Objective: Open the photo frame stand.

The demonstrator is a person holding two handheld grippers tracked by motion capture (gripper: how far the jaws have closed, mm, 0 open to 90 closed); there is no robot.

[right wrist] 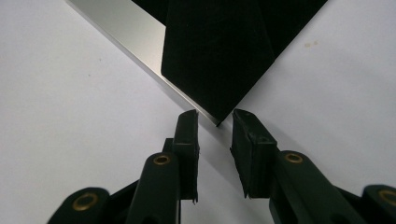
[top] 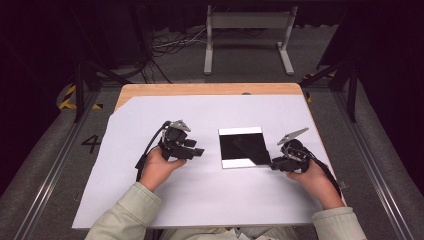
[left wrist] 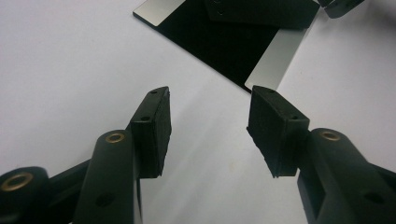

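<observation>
hovering right hand-held gripper (right wrist: 215,119) at black plate (right wrist: 219,46) corner.

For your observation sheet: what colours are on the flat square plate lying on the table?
The flat square plate is glossy black with silvery-white bands along two opposite edges, best in the high view.

both forearms come in from the near edge of the table. the left hand (top: 159,169) holds the left gripper (top: 196,151) low over the surface, pointing right, jaws spread wide and empty. the right hand (top: 314,180) holds the right gripper (top: 276,164) near the right edge, pointing left, jaws parted narrowly.
</observation>
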